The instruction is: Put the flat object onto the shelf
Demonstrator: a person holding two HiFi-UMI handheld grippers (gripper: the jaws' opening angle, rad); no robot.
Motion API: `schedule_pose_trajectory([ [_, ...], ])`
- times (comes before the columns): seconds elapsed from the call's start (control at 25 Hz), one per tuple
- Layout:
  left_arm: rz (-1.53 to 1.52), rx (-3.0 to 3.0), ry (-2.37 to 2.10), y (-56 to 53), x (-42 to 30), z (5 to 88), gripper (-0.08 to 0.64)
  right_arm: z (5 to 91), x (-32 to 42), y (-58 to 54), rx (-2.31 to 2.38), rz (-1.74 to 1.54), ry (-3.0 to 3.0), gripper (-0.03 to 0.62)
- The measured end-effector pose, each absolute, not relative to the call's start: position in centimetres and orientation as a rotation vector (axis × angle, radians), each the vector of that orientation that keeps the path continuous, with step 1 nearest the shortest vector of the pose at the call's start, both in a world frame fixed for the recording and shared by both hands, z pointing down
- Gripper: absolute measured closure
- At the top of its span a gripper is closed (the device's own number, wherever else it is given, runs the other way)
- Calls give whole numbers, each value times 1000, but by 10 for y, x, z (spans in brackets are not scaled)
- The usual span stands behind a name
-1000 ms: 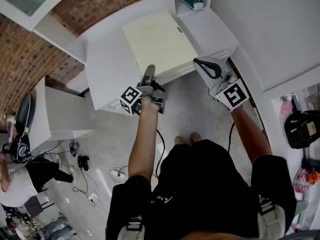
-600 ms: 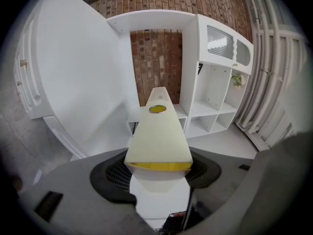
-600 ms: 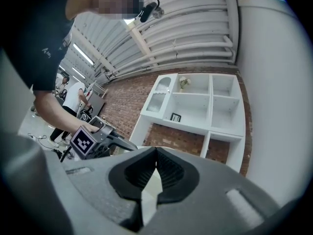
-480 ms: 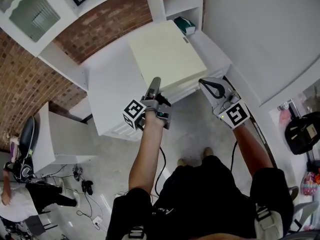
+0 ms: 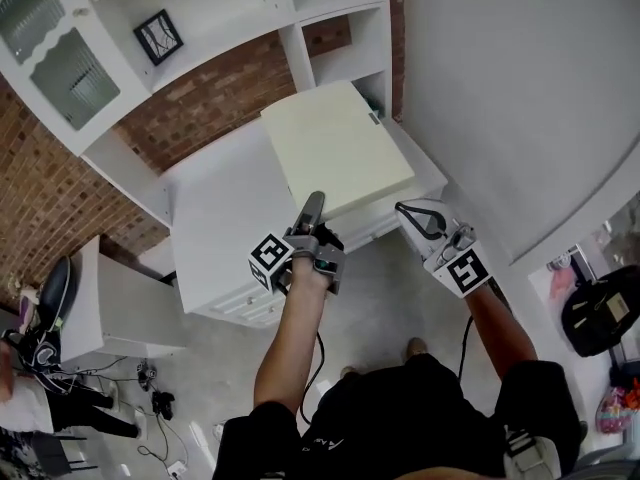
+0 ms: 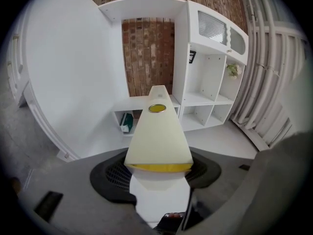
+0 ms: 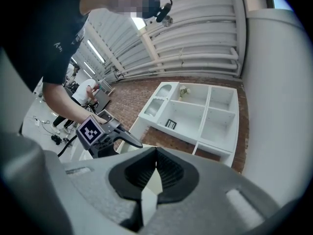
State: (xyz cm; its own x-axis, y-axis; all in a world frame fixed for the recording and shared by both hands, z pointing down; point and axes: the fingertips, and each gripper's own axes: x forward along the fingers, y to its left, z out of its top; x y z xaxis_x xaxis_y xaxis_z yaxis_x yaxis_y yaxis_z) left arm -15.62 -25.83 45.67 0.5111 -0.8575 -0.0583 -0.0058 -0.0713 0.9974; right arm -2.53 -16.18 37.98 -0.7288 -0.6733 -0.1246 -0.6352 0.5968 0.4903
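The flat object is a large cream board, held out level over the white counter. My left gripper is shut on its near edge. In the left gripper view the board runs away from the left gripper toward the white shelf unit, showing a yellow near edge. My right gripper is shut and empty, just off the board's near right corner. Its jaws stand closed in the right gripper view, which faces the shelf unit.
The shelf unit hangs on a brick wall, with a black picture frame in one bay. A teal box lies in a low cubby. A curved white wall closes the right side. A low white cabinet stands at left.
The left gripper and the board have moved away from the person, toward the shelf unit. The right gripper moved along with them. The upper shelves and the picture frame have come into view.
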Motion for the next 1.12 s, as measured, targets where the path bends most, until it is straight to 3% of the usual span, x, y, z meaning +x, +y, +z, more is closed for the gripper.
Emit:
schedule_pose_trajectory([
  [0.48,-915,1560,-787,-299,-51,373,284,301,87,-200,1101,-1161,-2618,589],
  [0.84,-983,1648,-791,-328,6,297,284,231,116,-230,997,-1507,-2381,499],
  [1.12,-1020,1706,-772,-338,30,250,284,205,133,-258,953,-1674,-2126,393],
])
